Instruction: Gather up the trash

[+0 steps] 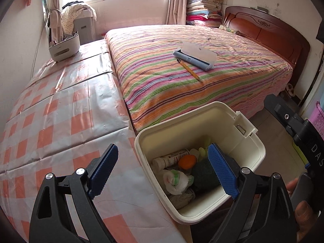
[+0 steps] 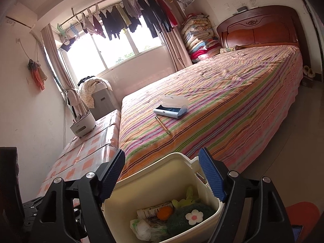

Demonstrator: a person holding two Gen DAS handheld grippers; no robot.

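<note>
A cream plastic bin point(image 1: 257, 151) stands on the floor at the foot of the bed, also in the right wrist view point(image 2: 145, 184). It holds a white tube point(image 1: 170, 159), an orange ball point(image 1: 187, 161), a crumpled white bag point(image 1: 175, 181) and a dark green cloth point(image 1: 203, 174) with a white flower point(image 2: 194, 217). My left gripper point(image 1: 164, 170) is open and empty above the bin's left rim. My right gripper point(image 2: 162, 177) is open and empty above the bin. On the bed lie a blue-and-white case point(image 1: 195, 55) and a yellow pencil point(image 1: 190, 70).
The striped bed point(image 1: 172, 85) fills the middle. A checkered covered surface point(image 1: 56, 121) lies left, with a white desk organiser point(image 1: 64, 46) at its far end. A wooden headboard point(image 1: 269, 34), stacked quilts point(image 1: 204, 6) and the window stand behind. Slippers point(image 2: 308, 70) sit on the floor at right.
</note>
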